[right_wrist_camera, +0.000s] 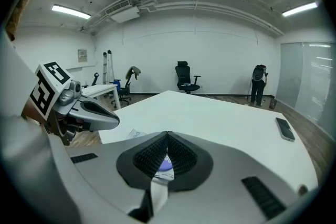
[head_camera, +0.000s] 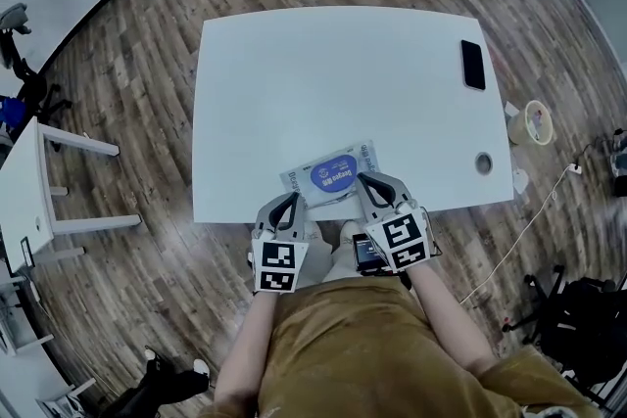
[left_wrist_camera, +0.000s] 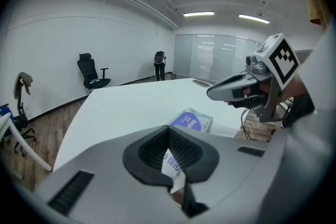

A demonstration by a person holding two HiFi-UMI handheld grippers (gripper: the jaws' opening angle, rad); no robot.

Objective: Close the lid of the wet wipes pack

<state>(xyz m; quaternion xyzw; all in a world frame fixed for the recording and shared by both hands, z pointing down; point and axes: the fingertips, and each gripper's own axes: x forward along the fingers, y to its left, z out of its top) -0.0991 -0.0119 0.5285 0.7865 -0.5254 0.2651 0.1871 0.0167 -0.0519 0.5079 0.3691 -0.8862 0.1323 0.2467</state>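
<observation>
"Where's the pack from where you stand?"

"The flat white plastic wet wipes pack with the blue oval label (head_camera: 331, 174) lies on the white rectangular table (head_camera: 323, 73). It's right at the table's near edge, about the middle of that edge."

"And the two tools?"

"Both at that same edge. The grey left gripper (head_camera: 291, 199) has its tip just beside the pack's left corner. The grey right gripper (head_camera: 361, 177) has its tip over the pack's right end, but whether it touches I can't tell."

"Open?"

"No. Each pair of jaws is drawn together, tips meeting, closed on nothing. Through the slit behind the left tips a bit of the pack's print shows, and behind the right tips there's a patch of its blue-purple label."

"Is the lid down?"

"Can't make that out."

"Anything else on the table?"

"A black slab phone (head_camera: 473, 64) lies toward the table's far right corner. A small round grey cap (head_camera: 483, 162) is set in the tabletop near its right near corner."
</observation>
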